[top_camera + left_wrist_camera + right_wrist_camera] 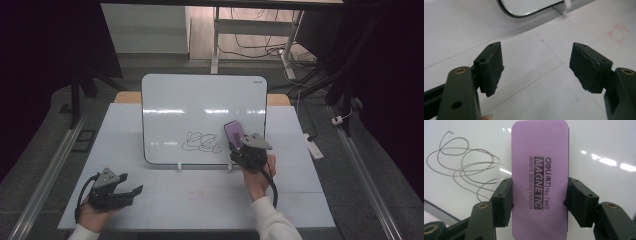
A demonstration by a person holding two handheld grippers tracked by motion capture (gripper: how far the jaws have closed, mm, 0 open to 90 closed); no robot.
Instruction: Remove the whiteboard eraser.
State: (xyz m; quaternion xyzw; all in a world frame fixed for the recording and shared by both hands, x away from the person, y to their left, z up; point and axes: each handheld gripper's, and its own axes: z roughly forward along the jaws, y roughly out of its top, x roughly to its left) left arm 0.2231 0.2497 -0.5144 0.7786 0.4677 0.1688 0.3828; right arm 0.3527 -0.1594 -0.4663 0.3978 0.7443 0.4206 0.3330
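Note:
A white whiteboard (200,105) stands tilted on the table, with a looping black scribble (201,142) low on its face. My right gripper (240,141) is shut on a purple magnetic eraser (233,132), held flat against the board just right of the scribble. In the right gripper view the eraser (539,177) sits between both jaws and the scribble (465,167) lies to its left. My left gripper (131,193) rests open near the table's front left corner, and in its own view the gripper (536,66) has nothing between its fingers.
The board stands on small white feet (180,167) on a white table (165,200). A faint red square mark (618,33) is drawn on the tabletop. Beyond the table are a desk frame and cables (260,45) on the floor.

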